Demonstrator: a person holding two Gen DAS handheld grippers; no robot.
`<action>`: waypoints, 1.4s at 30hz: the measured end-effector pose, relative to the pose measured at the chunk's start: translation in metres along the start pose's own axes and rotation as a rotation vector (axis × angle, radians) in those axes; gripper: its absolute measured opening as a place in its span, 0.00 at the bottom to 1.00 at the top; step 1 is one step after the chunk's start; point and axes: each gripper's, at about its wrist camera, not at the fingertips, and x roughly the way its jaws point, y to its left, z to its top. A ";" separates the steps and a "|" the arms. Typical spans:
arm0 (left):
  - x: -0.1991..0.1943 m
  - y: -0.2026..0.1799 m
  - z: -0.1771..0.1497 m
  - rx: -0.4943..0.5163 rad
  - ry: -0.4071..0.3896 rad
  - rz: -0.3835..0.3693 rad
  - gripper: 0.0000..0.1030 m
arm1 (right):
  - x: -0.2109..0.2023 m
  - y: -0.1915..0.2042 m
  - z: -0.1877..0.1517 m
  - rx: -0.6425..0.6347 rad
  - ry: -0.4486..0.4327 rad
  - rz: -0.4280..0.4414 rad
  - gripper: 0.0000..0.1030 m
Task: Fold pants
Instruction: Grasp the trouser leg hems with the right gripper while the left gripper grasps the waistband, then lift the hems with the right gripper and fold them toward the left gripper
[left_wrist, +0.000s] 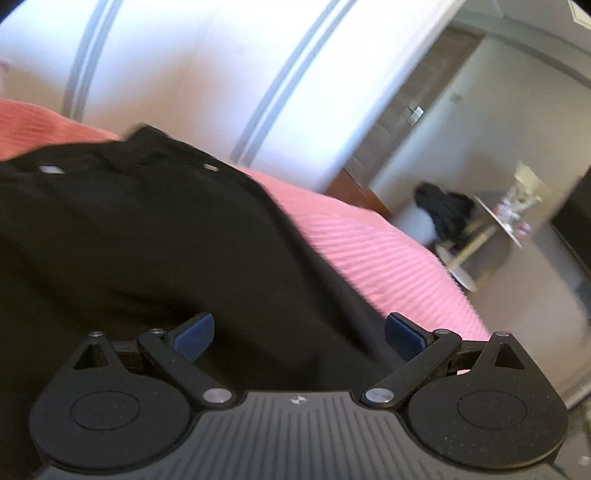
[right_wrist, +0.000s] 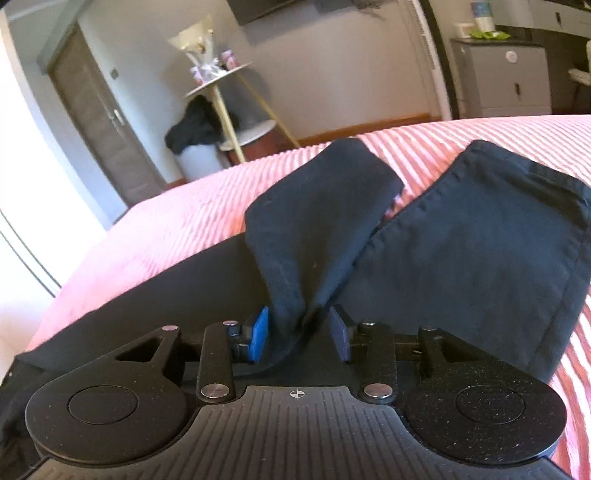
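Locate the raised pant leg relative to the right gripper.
In the right wrist view, the raised pant leg rises between the jaws of the right gripper, just left of the flat pant leg, both over the pink striped bedspread.

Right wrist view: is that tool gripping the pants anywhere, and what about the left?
A fold of the pants leg sits between the right tool, whose pads look slack; grip uncertain. Left tool: open, empty.
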 end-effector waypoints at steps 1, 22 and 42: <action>0.009 -0.005 0.010 0.002 0.017 -0.012 0.96 | 0.005 -0.006 0.001 0.012 0.009 0.008 0.41; 0.086 -0.040 0.056 -0.006 0.142 -0.048 0.06 | 0.008 -0.045 0.022 0.229 -0.097 0.160 0.11; -0.116 0.084 -0.063 -0.184 0.239 -0.002 0.23 | -0.057 -0.066 -0.007 -0.026 0.009 -0.289 0.30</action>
